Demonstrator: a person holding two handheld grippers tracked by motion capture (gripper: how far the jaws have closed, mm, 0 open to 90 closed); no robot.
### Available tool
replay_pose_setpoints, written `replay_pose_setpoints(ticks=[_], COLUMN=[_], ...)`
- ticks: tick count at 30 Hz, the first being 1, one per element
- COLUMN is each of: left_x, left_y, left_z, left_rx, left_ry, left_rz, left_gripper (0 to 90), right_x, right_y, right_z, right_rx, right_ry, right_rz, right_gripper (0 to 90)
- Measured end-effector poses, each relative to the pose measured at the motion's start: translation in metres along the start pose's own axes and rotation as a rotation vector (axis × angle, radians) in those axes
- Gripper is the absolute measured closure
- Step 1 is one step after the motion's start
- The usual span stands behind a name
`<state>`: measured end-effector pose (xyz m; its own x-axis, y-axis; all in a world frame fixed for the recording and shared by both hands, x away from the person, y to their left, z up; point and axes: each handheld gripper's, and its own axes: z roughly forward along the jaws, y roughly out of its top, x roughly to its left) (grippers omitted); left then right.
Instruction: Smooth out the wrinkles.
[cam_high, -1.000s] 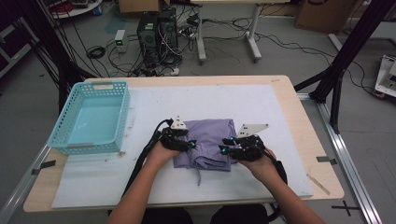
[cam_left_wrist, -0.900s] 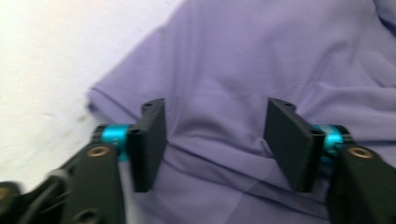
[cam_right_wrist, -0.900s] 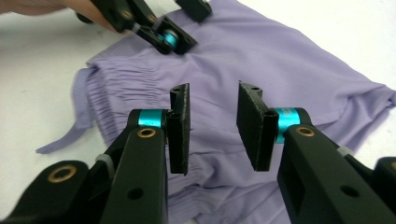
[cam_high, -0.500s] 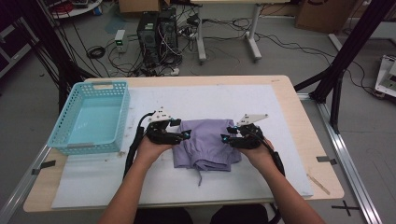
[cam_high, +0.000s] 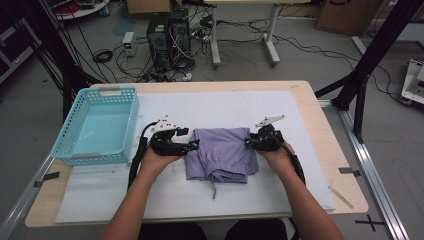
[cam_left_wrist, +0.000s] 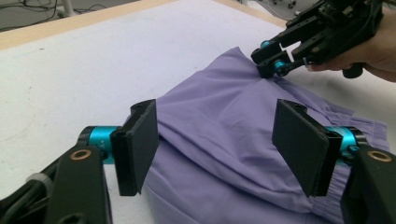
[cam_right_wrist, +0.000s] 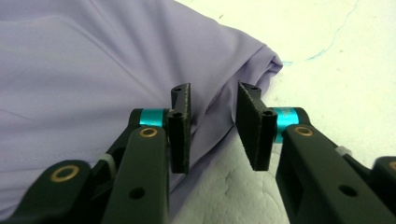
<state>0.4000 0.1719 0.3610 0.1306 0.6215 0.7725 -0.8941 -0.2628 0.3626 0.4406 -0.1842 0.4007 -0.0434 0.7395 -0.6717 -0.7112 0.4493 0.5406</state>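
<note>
On the white mat (cam_high: 225, 107) that covers the wooden table (cam_high: 320, 130), a pair of purple shorts (cam_high: 222, 152) lies partly folded at the middle, waistband and drawstring toward the person. At its left edge sits the left gripper (cam_high: 192, 145), its jaws released and standing wide, having just been opening; in the left gripper view the cloth lies between and beyond the pads without touching them. At the right edge sits the right gripper (cam_high: 248, 142), its jaws narrowly parted and just closing over a fold of the hem, which the pads do not yet seem to pinch. Judging from this, the step in hand is taking both side edges for the next fold. To do it well, each gripper should catch every layer at its edge, close fully before lifting, and rise evenly with the other so the cloth stays flat. Off to the left stands a blue basket (cam_high: 75, 150).
</note>
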Motion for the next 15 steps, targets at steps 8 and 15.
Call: replay_pose_setpoints(ticks=[8, 15], left_x=[-0.002, -0.003], left_y=[0.003, 0.007], left_z=[-0.006, -0.012], left_rx=[-0.020, -0.035], left_ry=[0.003, 0.016], left_rz=[0.007, 0.003], left_gripper=[29.8, 28.4], right_x=[0.009, 0.021], right_y=[0.004, 0.004], right_z=[-0.036, -0.053], right_rx=[-0.122, -0.153], right_ry=[0.047, 0.030], right_rz=[0.022, -0.036], right_gripper=[39.4, 27.2])
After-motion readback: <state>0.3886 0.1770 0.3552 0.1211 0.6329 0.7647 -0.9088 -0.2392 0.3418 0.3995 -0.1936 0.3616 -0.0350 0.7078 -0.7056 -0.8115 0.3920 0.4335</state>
